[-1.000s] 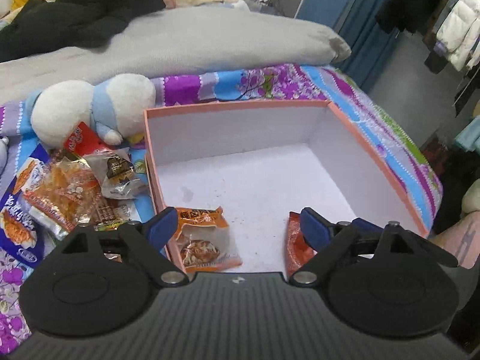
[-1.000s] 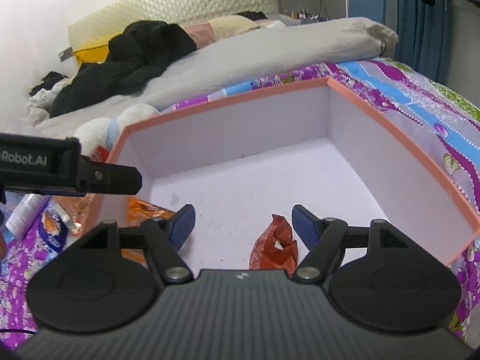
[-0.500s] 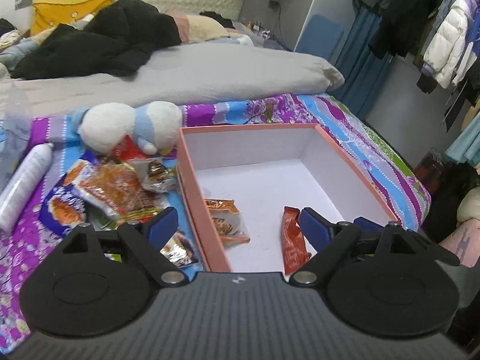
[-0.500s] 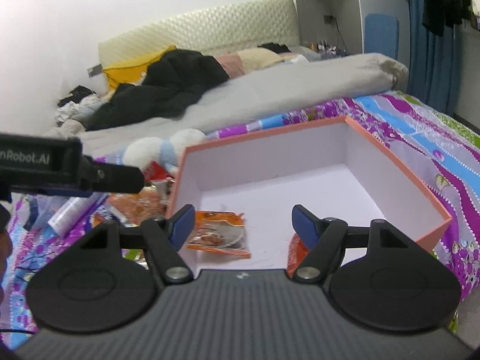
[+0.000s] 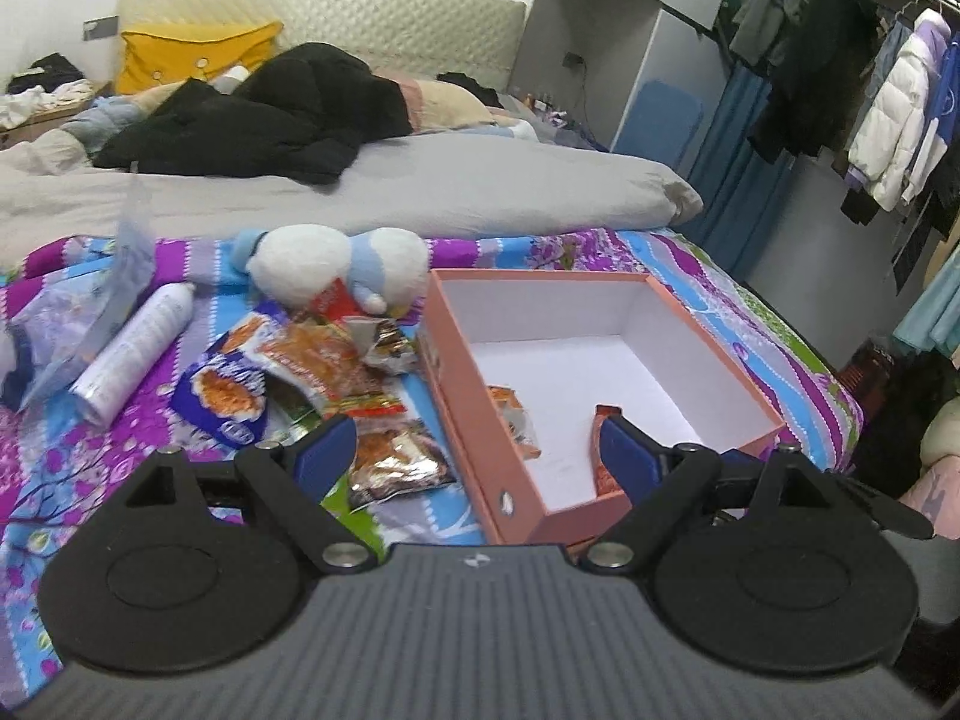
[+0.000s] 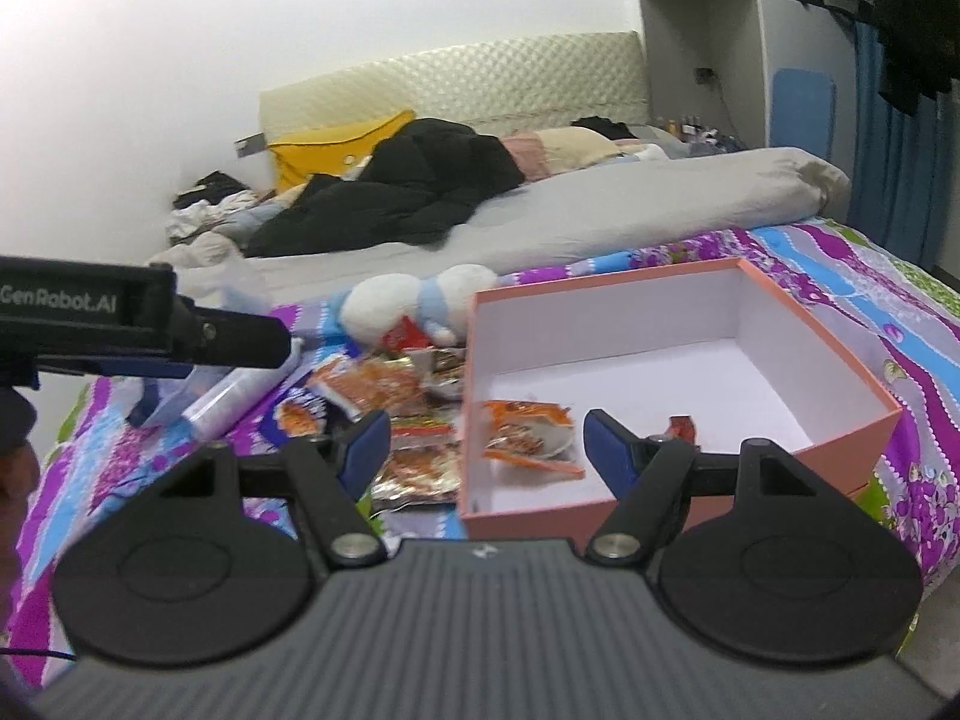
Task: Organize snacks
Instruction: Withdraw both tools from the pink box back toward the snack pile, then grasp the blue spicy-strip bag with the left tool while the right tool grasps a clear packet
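**Both grippers hanging empty over the snack pile**

A white-and-blue plush toy (image 5: 336,267) and a white spray can (image 5: 135,354) are crowding the loose foil snack packets (image 5: 324,378) lying on the purple patterned bedspread (image 5: 90,450). The salmon-pink cardboard box (image 5: 462,396) is sitting beside them, holding an orange snack packet (image 6: 528,432) and a red one (image 5: 603,462). The left gripper (image 5: 474,450) and right gripper (image 6: 483,444) are both gaping, gripping nothing.

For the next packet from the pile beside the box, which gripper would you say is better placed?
Left, probably: the left gripper hangs open over the snack pile; the right gripper, also open, faces the pink box.
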Demonstrator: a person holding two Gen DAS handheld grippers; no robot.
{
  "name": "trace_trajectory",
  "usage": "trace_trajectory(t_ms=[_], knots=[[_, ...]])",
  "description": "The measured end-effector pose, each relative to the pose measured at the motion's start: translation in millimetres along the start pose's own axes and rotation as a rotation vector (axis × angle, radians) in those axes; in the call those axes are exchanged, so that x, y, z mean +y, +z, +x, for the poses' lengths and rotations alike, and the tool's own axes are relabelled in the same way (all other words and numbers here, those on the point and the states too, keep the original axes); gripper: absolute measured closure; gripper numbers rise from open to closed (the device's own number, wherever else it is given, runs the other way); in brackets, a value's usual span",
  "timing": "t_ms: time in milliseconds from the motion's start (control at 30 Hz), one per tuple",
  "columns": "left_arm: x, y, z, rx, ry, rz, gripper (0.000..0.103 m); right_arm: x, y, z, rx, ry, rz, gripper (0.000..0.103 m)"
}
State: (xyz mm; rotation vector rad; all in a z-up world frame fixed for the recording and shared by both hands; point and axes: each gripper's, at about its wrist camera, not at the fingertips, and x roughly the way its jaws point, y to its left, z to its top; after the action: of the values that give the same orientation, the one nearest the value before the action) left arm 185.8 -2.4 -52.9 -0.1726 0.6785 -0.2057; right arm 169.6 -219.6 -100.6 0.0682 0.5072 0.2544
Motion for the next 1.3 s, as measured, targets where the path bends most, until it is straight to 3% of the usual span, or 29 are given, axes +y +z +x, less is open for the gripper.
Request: trace_trajectory(t_ms=[333, 867, 1300], knots=[[24.8, -39.0, -46.4, -0.013, 0.054, -0.109, 0.012, 28.3, -19.9, -22.0, 0.016, 0.075, -0.052, 0.030], [34.4, -99.3, -66.9, -0.035, 0.120, -0.177, 0.012, 40.8, -57.8, -41.4, 0.082, 0.123, -0.119, 0.030], [82.0, -106.3, -29.0, 0.001, 0.162, -0.222, 0.012, 58.8, -67.3, -16.1, 0.132, 0.136, -0.166, 0.031]])
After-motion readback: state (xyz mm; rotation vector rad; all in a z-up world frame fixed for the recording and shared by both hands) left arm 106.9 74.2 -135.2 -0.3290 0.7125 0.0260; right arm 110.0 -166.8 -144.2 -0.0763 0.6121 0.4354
